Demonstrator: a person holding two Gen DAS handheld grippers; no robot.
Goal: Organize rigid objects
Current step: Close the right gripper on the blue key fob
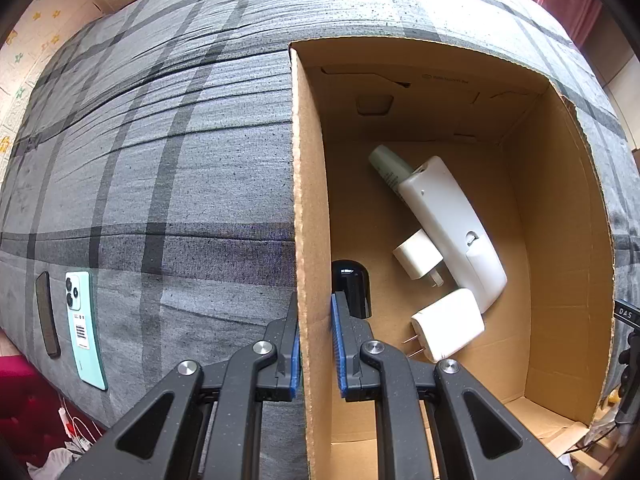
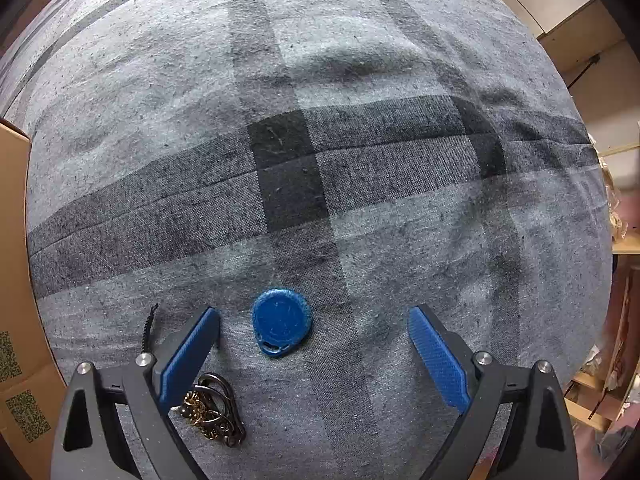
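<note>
- The left gripper (image 1: pixel 315 344) is clamped on the near-left wall of the box (image 1: pixel 310 200), one blue pad on the outside of the cardboard and one on the inside.
- The box stands on a grey plaid cloth (image 1: pixel 160 160), open at the top.
- Inside the box, a black cap (image 1: pixel 352 288) lies just beyond the inner finger, close against the gripped wall.
- Further in lie a white remote (image 1: pixel 452 224), set at a slant, and a pale green tube (image 1: pixel 390 168) whose end is tucked under the remote's far end.
- A small plug (image 1: pixel 418 256) lies touching the remote's left side; a bigger plug (image 1: pixel 448 324) lies nearer the camera, its prongs pointing at the gripper, touching the remote's near end.
- Outside the box, well to the left on the cloth, a mint phone (image 1: pixel 84 320) lies face down, with a dark flat bar (image 1: pixel 48 316) just beside it.
- The right gripper (image 2: pixel 314 334) points down at the cloth with its jaws spread wide and nothing held.
- A blue tag (image 2: pixel 281 322) lies flat on the cloth between the two fingers, somewhat nearer the left one, touching neither; its loop end points toward the camera.
- A key bunch (image 2: pixel 212 412) with a brass chain lies partly under the left finger, nearer the camera than the tag.
- A black cord (image 2: pixel 149 330) lies just outside that finger.
- A slice of the box shows at the left edge of the right view, well apart from the tag.
</note>
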